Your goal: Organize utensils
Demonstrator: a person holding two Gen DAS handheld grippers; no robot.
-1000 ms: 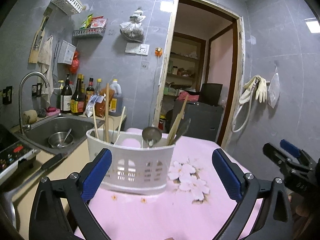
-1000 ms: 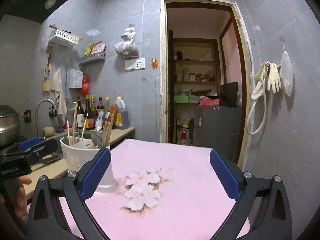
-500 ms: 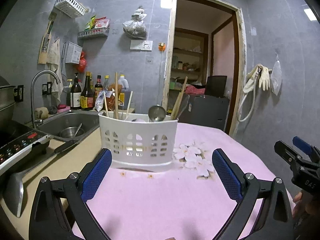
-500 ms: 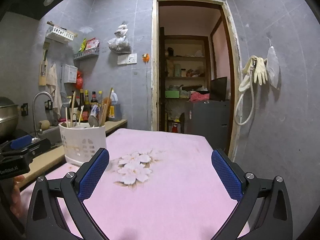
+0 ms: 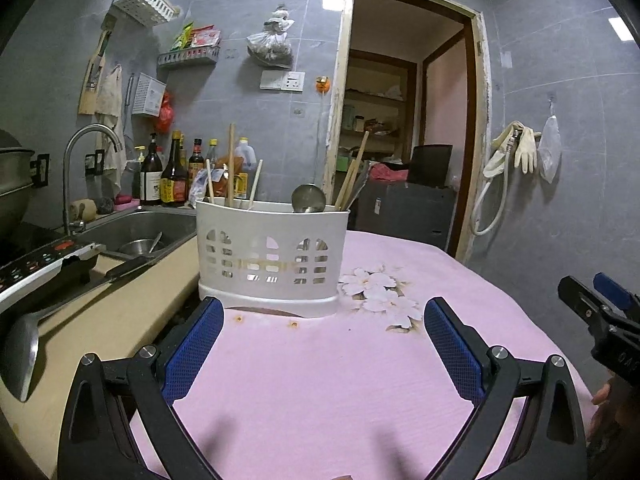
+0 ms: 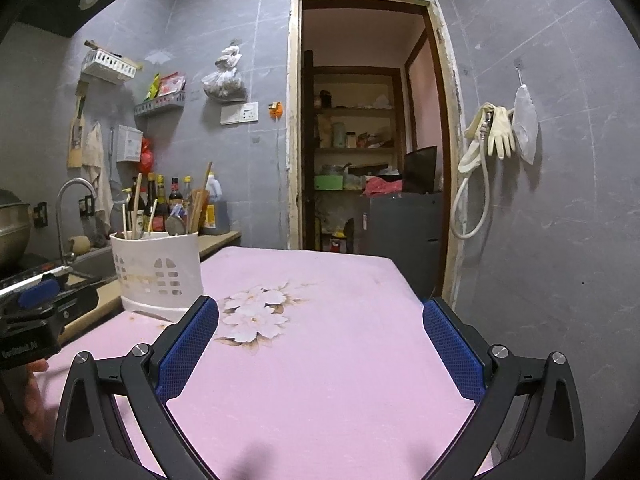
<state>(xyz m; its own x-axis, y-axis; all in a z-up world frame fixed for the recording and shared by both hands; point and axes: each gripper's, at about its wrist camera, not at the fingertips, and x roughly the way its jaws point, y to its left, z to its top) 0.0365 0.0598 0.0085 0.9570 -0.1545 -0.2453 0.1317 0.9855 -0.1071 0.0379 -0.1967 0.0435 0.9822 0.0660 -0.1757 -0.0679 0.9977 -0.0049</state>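
Observation:
A white perforated utensil holder (image 5: 272,258) stands on the pink flowered tablecloth (image 5: 340,380) at the table's left edge. It holds wooden chopsticks (image 5: 231,170), a metal ladle (image 5: 308,199) and more wooden utensils (image 5: 352,176). It also shows in the right wrist view (image 6: 158,272). My left gripper (image 5: 322,312) is open and empty, just short of the holder. My right gripper (image 6: 320,314) is open and empty over the cloth, right of the holder.
A counter (image 5: 112,320) left of the table carries a sink (image 5: 136,228) with a steel bowl, a tap (image 5: 80,168), sauce bottles (image 5: 172,176), an induction cooker (image 5: 36,264) and a large ladle (image 5: 20,352). A doorway (image 6: 368,120) opens behind the table.
Both grippers have drawn back and lowered. The holder now sits farther ahead of the left gripper and appears lower and smaller in both views. Both stay open.

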